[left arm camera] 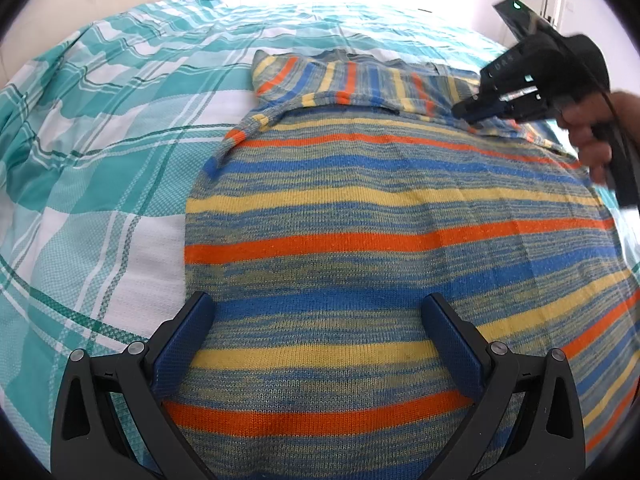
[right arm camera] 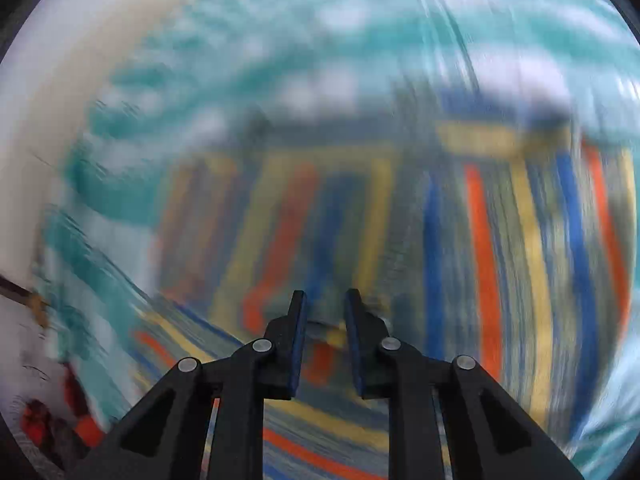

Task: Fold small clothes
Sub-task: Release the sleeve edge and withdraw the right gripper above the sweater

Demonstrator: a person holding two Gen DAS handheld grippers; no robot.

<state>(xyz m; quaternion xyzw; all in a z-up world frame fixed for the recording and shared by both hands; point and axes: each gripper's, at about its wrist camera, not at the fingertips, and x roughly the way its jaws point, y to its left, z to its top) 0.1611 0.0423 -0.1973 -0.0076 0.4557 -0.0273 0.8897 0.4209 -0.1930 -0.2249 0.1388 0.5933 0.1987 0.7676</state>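
A knitted sweater with blue, yellow and orange stripes lies flat on the bed, its sleeves folded across the far end. My left gripper is open and empty, hovering low over the sweater's near part. My right gripper shows at the far right of the left wrist view, its tips at the folded sleeve. In the blurred right wrist view the right gripper has its jaws close together with sweater fabric bunched between them.
The bed is covered with a teal and white checked sheet. A cream headboard stands at the far left. A bright window lies beyond the bed. A person's hand holds the right gripper.
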